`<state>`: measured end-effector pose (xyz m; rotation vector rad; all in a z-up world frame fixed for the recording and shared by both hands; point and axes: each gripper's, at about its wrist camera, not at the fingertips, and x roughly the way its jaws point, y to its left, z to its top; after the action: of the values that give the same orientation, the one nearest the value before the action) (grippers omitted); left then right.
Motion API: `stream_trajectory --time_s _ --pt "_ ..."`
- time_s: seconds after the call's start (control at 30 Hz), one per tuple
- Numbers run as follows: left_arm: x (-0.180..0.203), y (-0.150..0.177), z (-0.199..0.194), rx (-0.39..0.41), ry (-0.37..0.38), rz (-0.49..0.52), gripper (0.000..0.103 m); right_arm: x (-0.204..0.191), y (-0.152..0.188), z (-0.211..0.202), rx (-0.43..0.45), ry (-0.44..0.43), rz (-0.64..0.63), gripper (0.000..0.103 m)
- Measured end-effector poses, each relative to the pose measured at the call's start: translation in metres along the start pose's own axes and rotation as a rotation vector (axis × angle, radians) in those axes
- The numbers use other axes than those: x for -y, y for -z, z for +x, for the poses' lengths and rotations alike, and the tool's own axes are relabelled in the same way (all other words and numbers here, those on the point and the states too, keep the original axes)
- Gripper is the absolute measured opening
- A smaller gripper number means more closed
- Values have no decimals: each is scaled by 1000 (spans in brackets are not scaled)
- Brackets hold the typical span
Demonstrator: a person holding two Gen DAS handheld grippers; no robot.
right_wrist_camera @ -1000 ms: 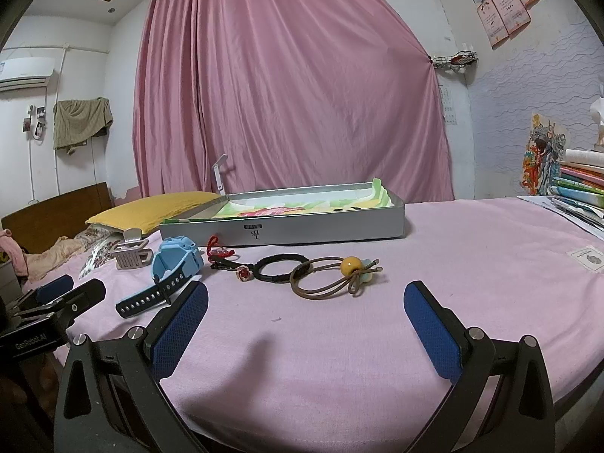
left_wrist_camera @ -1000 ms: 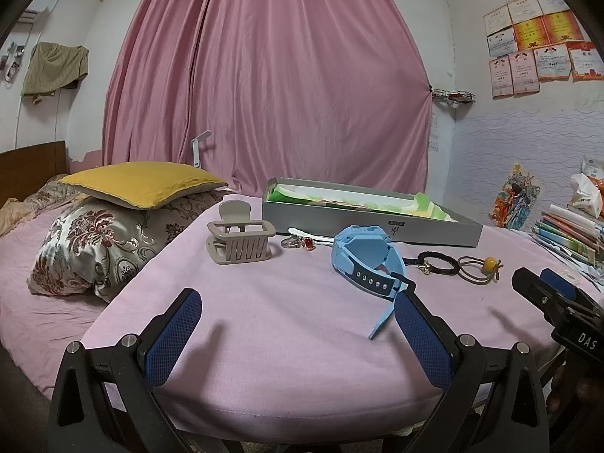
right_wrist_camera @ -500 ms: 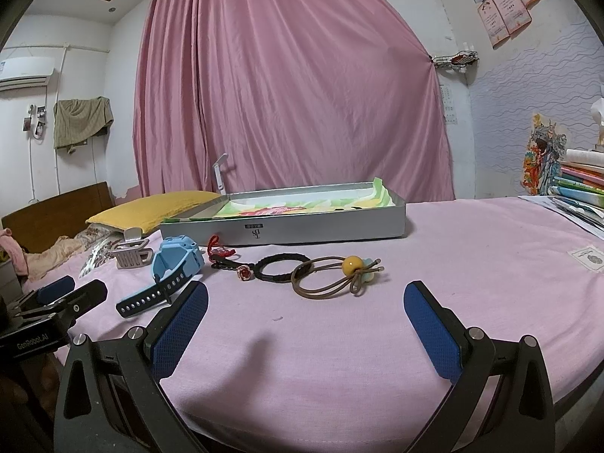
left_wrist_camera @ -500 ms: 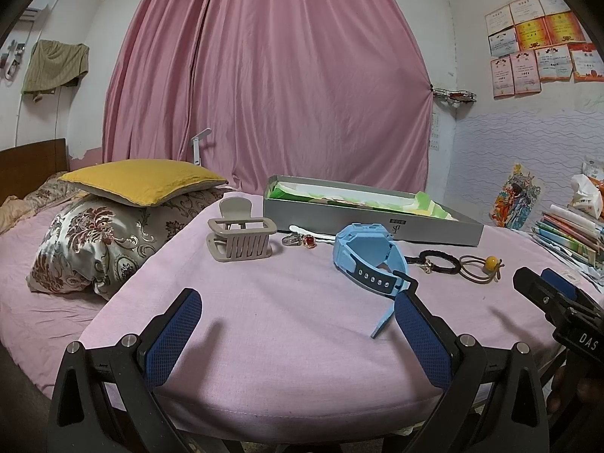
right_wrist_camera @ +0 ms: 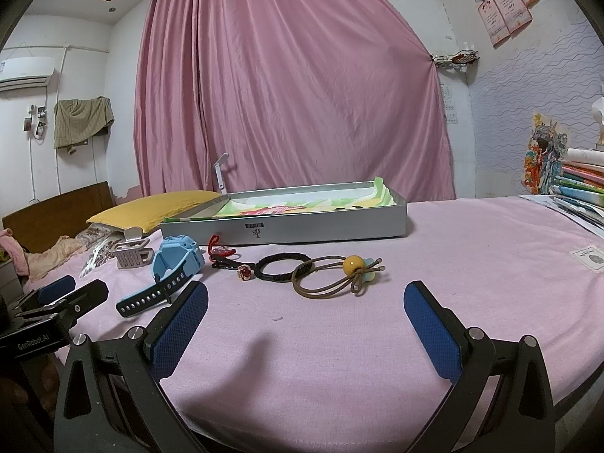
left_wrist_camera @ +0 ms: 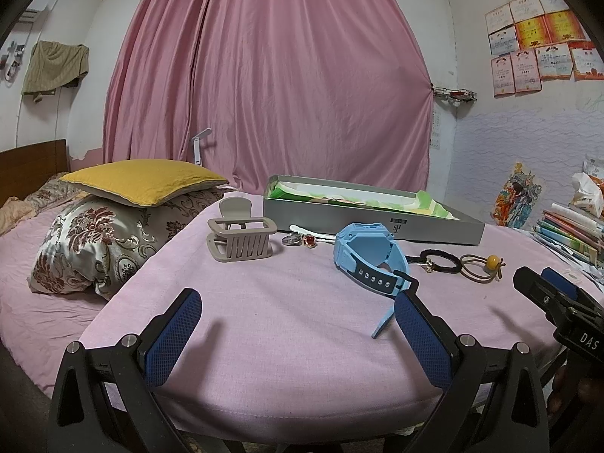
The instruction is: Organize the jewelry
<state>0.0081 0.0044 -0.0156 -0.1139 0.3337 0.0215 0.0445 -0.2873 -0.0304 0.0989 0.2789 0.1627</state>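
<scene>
On the pink table lie a beige hair claw (left_wrist_camera: 239,239), a small red-stone piece (left_wrist_camera: 308,241), a blue watch (left_wrist_camera: 372,260), a black bracelet (left_wrist_camera: 439,260) and a brown hair tie with a yellow bead (left_wrist_camera: 485,266). Behind them stands an open grey box (left_wrist_camera: 372,222). My left gripper (left_wrist_camera: 298,334) is open and empty above the near table edge. My right gripper (right_wrist_camera: 305,324) is open and empty, short of the hair tie (right_wrist_camera: 339,275), the bracelet (right_wrist_camera: 281,266), the watch (right_wrist_camera: 170,268) and the box (right_wrist_camera: 287,226).
A bed with a yellow pillow (left_wrist_camera: 139,181) and a patterned pillow (left_wrist_camera: 90,241) lies left of the table. Stacked books (left_wrist_camera: 570,234) sit at the right. A pink curtain (left_wrist_camera: 279,87) hangs behind. The right gripper also shows in the left wrist view (left_wrist_camera: 558,305).
Both views have shifted very slightly toward the objects. Nothing on the table has moved and both grippers stay open.
</scene>
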Motion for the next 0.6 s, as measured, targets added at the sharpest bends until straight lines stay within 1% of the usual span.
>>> stream_trajectory --time_s 0.33,0.5,0.6 --pt "1 -2 4 -14 5 0 102 5 -4 4 6 8 6 102" --pt "6 -15 9 -18 12 2 102 13 -17 9 17 22 -8 102" --pt "7 -27 17 -42 26 -13 102 18 -28 15 9 34 -21 102"
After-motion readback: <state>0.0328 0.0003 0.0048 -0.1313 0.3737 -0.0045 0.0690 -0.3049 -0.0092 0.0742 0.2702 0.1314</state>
